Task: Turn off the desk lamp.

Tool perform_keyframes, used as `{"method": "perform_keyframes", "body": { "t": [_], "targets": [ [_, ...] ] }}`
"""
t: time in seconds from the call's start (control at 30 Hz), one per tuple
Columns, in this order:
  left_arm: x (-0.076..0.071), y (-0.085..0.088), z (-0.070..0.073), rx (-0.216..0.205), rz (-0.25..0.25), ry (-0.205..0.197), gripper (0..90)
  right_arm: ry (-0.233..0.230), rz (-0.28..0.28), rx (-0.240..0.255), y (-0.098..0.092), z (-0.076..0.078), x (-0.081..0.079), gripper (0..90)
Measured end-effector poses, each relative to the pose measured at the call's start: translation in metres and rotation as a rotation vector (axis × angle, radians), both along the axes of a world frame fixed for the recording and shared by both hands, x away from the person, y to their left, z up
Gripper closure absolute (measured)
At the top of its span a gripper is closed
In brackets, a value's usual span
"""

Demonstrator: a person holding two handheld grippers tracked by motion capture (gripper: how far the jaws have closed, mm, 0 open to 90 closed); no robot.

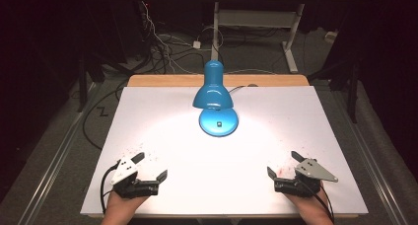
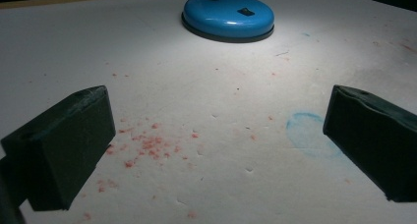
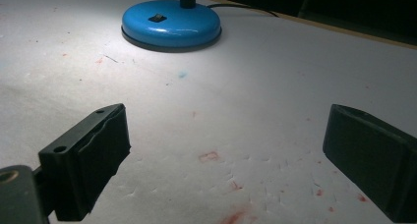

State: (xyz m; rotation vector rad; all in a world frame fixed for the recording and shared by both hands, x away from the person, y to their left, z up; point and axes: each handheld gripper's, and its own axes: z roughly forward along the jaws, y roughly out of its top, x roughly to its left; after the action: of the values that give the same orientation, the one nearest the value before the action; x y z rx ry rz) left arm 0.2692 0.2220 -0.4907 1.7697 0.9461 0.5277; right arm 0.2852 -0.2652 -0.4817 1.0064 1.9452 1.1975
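Observation:
A blue desk lamp [image 1: 213, 87] stands lit at the middle back of the white table sheet [image 1: 276, 136], its round base [image 1: 218, 122] bearing a small black switch. That base [image 2: 228, 15] lies ahead in the left gripper view, and the base [image 3: 171, 23] sits ahead to the left in the right gripper view. My left gripper [image 1: 152, 167] rests near the front left edge, open, with nothing between its jaws. My right gripper [image 1: 282, 164] rests near the front right edge, open and empty too. Both point toward the lamp.
Red crumbs and stains [image 2: 147, 148] dot the sheet by the left gripper, next to a faint blue ring mark [image 2: 307, 133]. More red marks [image 3: 211, 157] lie by the right gripper. The lamp's cord [image 3: 246, 9] runs off the back. Cables [image 1: 162, 47] and desk legs crowd the floor behind.

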Motion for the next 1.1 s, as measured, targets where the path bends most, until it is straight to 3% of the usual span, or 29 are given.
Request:
{"method": "perform_keyframes", "body": {
  "t": [0.17, 0.63, 1.1],
  "targets": [
    [-0.0001, -0.0004, 0.0002, 0.0, -0.004, 0.001, 0.0, 0.008, -0.002, -0.032, 0.0016, -0.001, -0.0004, 8.1],
    [-0.0001, -0.0003, 0.0004, 0.005, -0.008, -0.005, 0.0, 0.046, 0.018, -0.003, -0.0017, -0.0026, 0.0009, 22.0],
    [0.0001, -0.0002, 0.0009, 0.016, -0.011, -0.012, 0.0, 0.096, 0.031, 0.025, -0.0054, -0.0021, 0.0019, 47.6]
  ]
}}
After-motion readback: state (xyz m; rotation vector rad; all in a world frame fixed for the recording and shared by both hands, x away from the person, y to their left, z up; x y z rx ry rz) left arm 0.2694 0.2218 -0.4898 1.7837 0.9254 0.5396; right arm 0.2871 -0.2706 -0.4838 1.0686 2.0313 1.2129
